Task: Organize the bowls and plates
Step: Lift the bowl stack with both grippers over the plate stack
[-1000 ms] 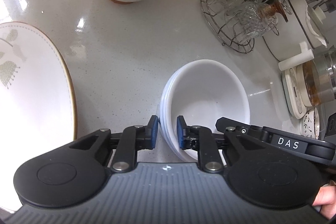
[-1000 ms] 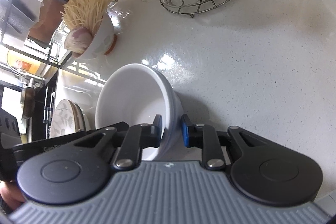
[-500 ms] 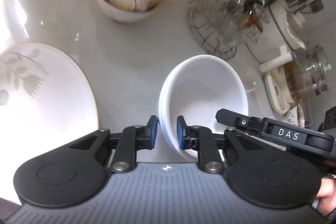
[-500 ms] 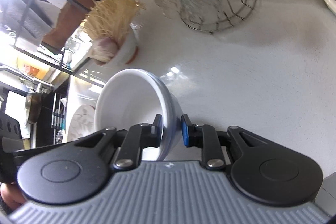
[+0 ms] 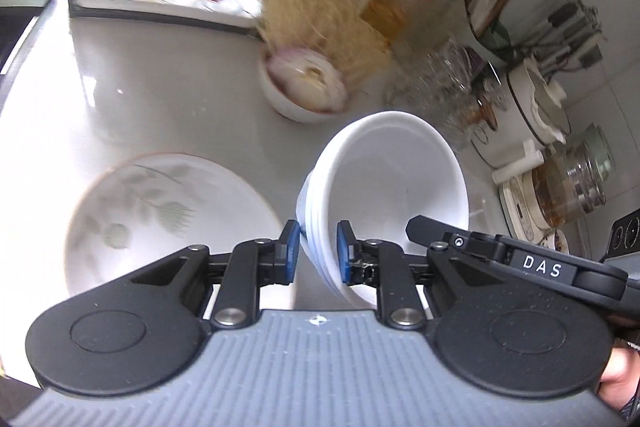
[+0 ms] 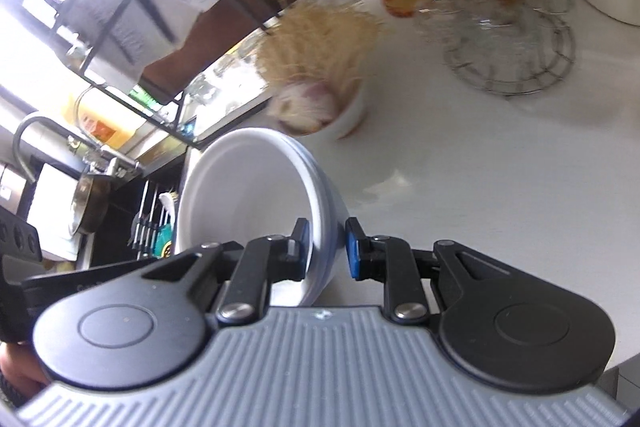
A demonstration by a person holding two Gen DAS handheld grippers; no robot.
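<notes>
Bowls (image 5: 384, 183) higher — counter (image 5: 160, 87) farther

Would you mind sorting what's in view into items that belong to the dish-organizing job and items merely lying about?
Job: stack of white bowls, leaf-pattern plate, left gripper, right gripper.
Lying about: garlic bowl, red-lidded jar, glasses rack, glass kettle.

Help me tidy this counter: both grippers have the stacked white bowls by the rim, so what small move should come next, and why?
Probably carry the stack of white bowls a little further toward the leaf-patterned plate. The left gripper and right gripper each clamp an opposite rim, the stack hangs tilted above the counter, and the plate's face is bare.
</notes>
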